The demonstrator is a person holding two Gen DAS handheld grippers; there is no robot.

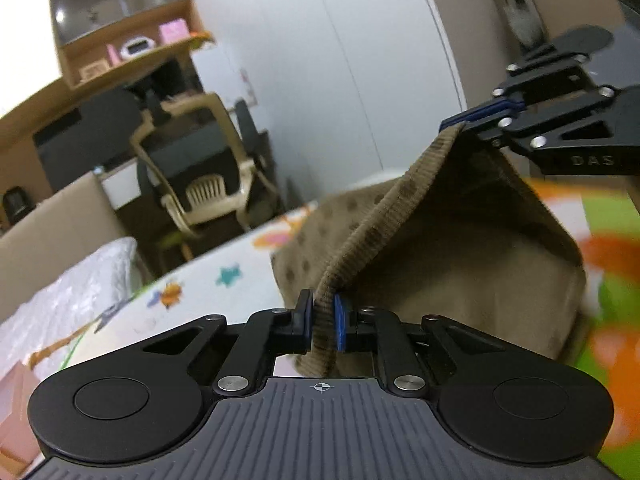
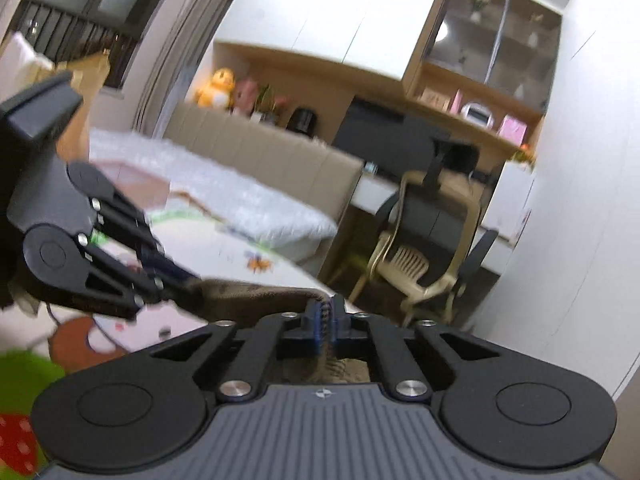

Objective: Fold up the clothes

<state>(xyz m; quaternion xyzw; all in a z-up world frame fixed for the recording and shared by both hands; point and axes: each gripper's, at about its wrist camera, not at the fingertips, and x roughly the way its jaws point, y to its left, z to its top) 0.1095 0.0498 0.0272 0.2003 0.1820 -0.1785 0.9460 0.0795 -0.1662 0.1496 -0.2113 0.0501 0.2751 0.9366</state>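
The left gripper (image 1: 322, 322) is clamped on the ribbed hem of the brown dotted garment (image 1: 460, 248) at lower centre. The right gripper (image 1: 466, 120), upper right, is clamped on the same hem, which spans between them above the patterned bed sheet (image 1: 224, 264).

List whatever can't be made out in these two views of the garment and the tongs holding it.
- Brown garment: its type is unclear; its lower part is hidden behind the left tongs in the left wrist view.
- Right wrist view: the right tongs and their body cover nearly all the cloth.
- Left tongs in the right wrist view: motion blur smears the tips.
- Patterned sheet: blurred, and cut off by the frame edges.
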